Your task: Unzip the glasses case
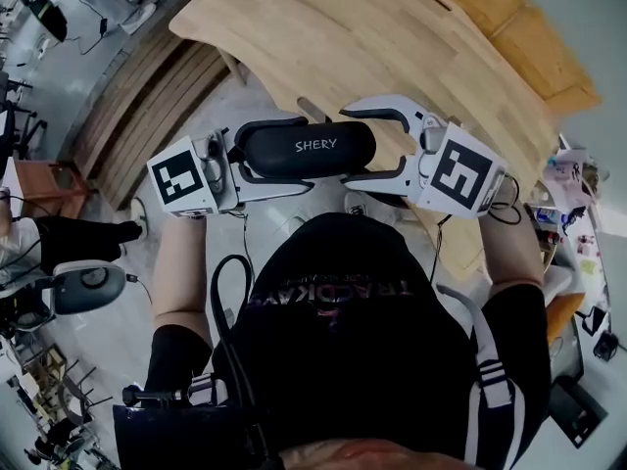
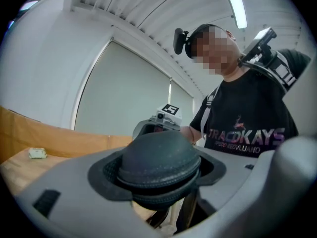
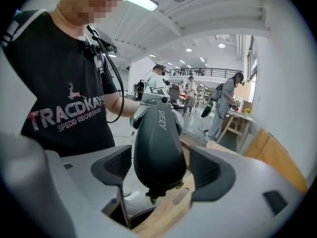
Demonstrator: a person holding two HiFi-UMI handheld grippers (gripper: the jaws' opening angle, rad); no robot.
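Head view: left gripper point(image 2: 159, 172) clamps glasses case point(image 1: 307, 148) end (midair, level); right gripper point(image 3: 161, 166) spread wide, pads straddling other end, no contact.

Curved light-wood table point(image 1: 392, 37), with one small pale object point(image 2: 37, 153) on its top

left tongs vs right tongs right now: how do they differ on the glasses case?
Grip: the left tongs are clamped on one end of the glasses case, pads pressing. The right tongs stand open, pads clear of the other end, which sits between them.
Reach: the left tongs overlap more of the case; the right tongs bracket only its tip.
Shared: both face the case end-on, from opposite ends.
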